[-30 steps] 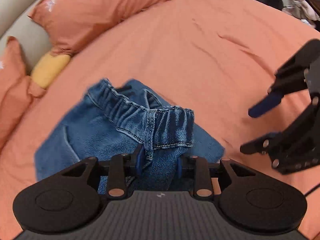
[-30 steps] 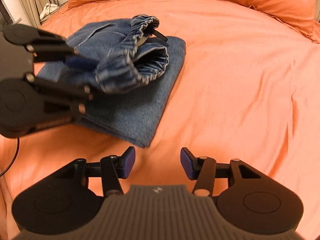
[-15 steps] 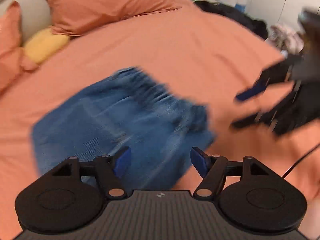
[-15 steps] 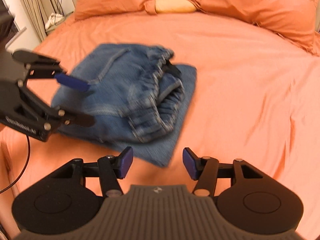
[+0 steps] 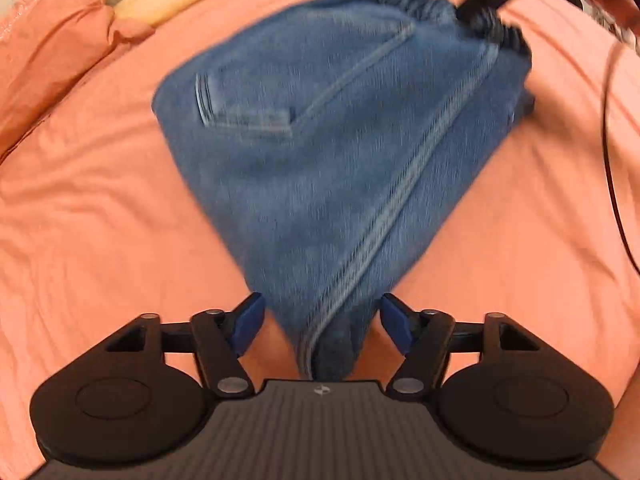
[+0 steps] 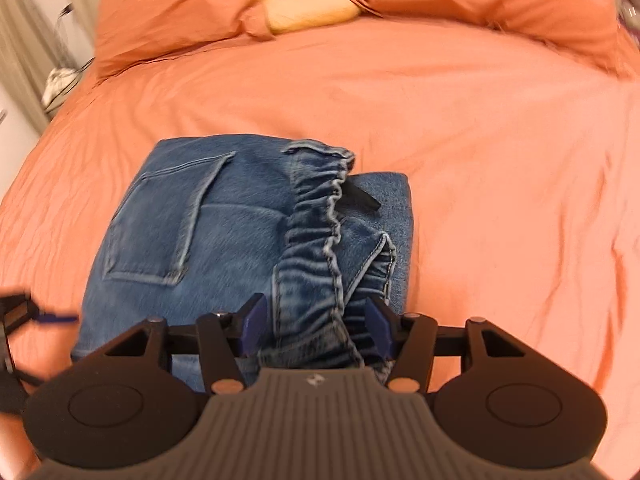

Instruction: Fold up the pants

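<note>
Half a second ago the left tool (image 5: 322, 322) hovered above the pants (image 5: 340, 152) and the right tool (image 6: 314, 326) hung clear of them; now both have dropped to the bundle's edges, each with its fingers apart and denim lying between them, nothing clamped yet. The pants lie folded into a thick blue packet on the orange bed (image 6: 480, 140), back pocket (image 6: 168, 216) up, the gathered elastic waistband (image 6: 316, 232) bunched along one side. The left tool straddles a folded corner where the side seam (image 5: 400, 200) runs down; the right straddles the waistband end. Denim like this looks soft but weighty, several layers deep, so it will probably sag and slide apart if pinched by one layer only. The waistband is likely the surest hold, being thick and ridged; at the corner, a bite taking every layer seems wise. Motion blur hides finer detail.
</note>
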Available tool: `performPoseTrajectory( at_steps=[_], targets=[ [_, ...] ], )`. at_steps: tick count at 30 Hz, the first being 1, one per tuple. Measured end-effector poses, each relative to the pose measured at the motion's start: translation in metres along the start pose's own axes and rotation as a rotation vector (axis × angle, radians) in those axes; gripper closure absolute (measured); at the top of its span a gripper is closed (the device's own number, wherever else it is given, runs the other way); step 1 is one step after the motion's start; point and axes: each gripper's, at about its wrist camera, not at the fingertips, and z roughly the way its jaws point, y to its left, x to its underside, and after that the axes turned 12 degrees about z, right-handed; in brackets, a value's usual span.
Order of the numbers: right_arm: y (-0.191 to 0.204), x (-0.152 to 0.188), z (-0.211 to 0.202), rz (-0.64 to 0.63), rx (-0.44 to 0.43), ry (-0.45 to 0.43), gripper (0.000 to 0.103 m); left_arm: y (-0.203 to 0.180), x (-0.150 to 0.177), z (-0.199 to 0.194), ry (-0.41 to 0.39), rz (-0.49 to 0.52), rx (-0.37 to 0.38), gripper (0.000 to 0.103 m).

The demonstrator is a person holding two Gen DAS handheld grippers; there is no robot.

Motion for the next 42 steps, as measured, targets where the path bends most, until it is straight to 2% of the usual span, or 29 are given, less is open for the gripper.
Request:
performPoseTrajectory(
  at_steps=[1,2,3,4,6,7,8,13,17,19,21,23,26,27,29,32,34,38,40,42],
  targets=[
    [-0.002,-0.003,0.006,0.027,0.001,0.006,0.05,-0.001,0.003,0.002,-0.001,0.008,-0.02,0.045],
    [-0.004,-0.005,0.01,0.058,-0.01,0.015,0.05,-0.002,0.005,0.002,-0.008,0.015,-0.048,0.052],
    [-0.007,-0.008,0.013,0.096,-0.024,0.025,0.055,-0.002,0.006,0.002,-0.023,0.021,-0.046,0.06],
    [-0.008,-0.009,0.012,0.126,-0.039,0.03,0.066,0.0,0.009,0.0,-0.045,0.016,-0.043,0.065],
    [-0.001,-0.011,0.005,0.114,-0.036,0.03,0.069,0.002,0.014,-0.002,-0.076,0.029,-0.051,0.072],
    [0.007,-0.012,0.0,0.067,-0.021,0.023,0.078,0.002,0.016,-0.005,-0.09,0.038,-0.054,0.077],
    [0.015,-0.012,-0.007,0.019,-0.007,0.014,0.102,0.003,0.018,-0.006,-0.098,0.035,-0.056,0.078],
    [0.043,0.0,-0.06,-0.13,-0.023,-0.057,0.101,0.006,0.022,-0.006,-0.091,0.008,-0.061,0.088],
    [0.034,0.025,-0.081,-0.133,-0.026,-0.059,0.102,0.005,0.025,-0.003,-0.076,0.003,-0.063,0.089],
    [0.024,0.044,-0.072,-0.142,0.014,-0.02,0.102,0.002,0.025,-0.001,-0.058,0.022,-0.064,0.09],
    [0.009,0.062,-0.055,-0.103,0.038,0.028,0.103,0.0,0.024,0.0,-0.043,0.028,-0.06,0.09],
    [-0.006,0.073,-0.041,-0.048,0.039,0.04,0.102,0.002,0.021,-0.001,-0.027,0.021,-0.039,0.089],
    [-0.015,0.078,-0.024,-0.017,0.054,0.054,0.102,0.014,0.017,-0.012,-0.017,-0.008,0.022,0.085],
    [-0.015,0.079,-0.019,-0.016,0.059,0.063,0.102,0.019,0.016,-0.019,-0.022,-0.023,0.031,0.08],
    [-0.011,0.08,-0.008,-0.033,0.076,0.074,0.102,0.029,0.013,-0.033,-0.054,-0.049,0.057,0.079],
    [-0.011,0.08,0.009,-0.024,0.091,0.096,0.101,0.047,-0.001,-0.05,-0.113,-0.101,0.026,0.079],
    [-0.006,0.076,0.018,-0.016,0.096,0.097,0.101,0.058,-0.021,-0.05,-0.135,-0.154,-0.024,0.079],
    [-0.007,0.076,0.015,-0.001,0.089,0.087,0.101,0.074,-0.06,-0.027,-0.155,-0.249,-0.02,0.079],
    [-0.008,0.075,0.013,0.017,0.083,0.079,0.099,0.074,-0.071,-0.008,-0.126,-0.27,0.003,0.081],
    [-0.012,0.078,0.009,0.029,0.079,0.074,0.096,0.072,-0.077,0.01,-0.072,-0.248,0.01,0.087]
  ],
)
